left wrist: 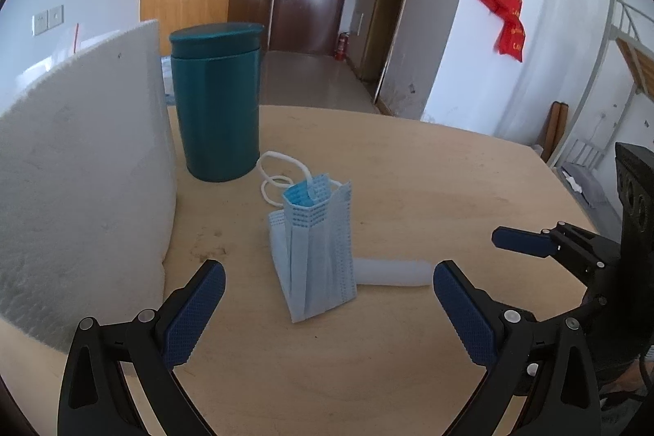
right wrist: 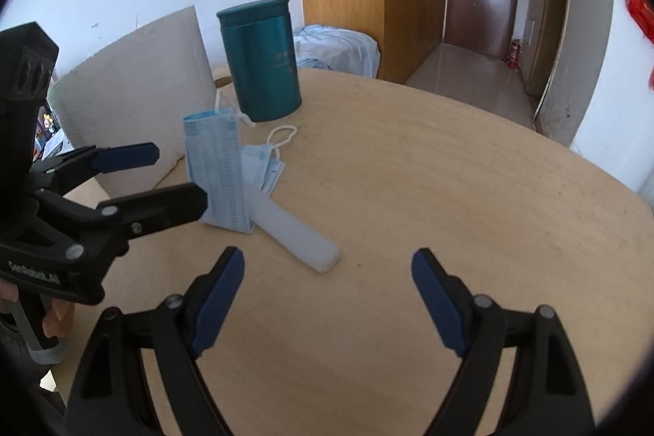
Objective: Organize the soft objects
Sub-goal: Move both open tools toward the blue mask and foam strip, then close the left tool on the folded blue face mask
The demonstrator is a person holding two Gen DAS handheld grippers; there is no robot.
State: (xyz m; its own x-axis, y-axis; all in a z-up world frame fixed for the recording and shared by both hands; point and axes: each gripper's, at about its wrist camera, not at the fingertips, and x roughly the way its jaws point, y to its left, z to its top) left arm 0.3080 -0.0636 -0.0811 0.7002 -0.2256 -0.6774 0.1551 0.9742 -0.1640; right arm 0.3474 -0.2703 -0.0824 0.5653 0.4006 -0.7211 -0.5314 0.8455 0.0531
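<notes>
A stack of light blue face masks (left wrist: pixel 314 252) stands on edge on the round wooden table (left wrist: pixel 449 182), its white ear loops trailing toward the back. A white soft tube (left wrist: pixel 392 272) lies behind it, pointing right. My left gripper (left wrist: pixel 327 309) is open, its fingers wide on either side of the stack's near end, not touching it. In the right wrist view the masks (right wrist: pixel 220 166) lean over the tube (right wrist: pixel 294 227). My right gripper (right wrist: pixel 327 293) is open and empty, just short of the tube's near end. The left gripper (right wrist: pixel 182 176) sits beside the masks.
A teal lidded canister (left wrist: pixel 216 105) stands behind the masks. A big white cushion-like slab (left wrist: pixel 81 170) fills the table's left side. A blue pad (left wrist: pixel 519 242) of my right gripper shows at the right. Blue cloth (right wrist: pixel 339 48) lies beyond the table.
</notes>
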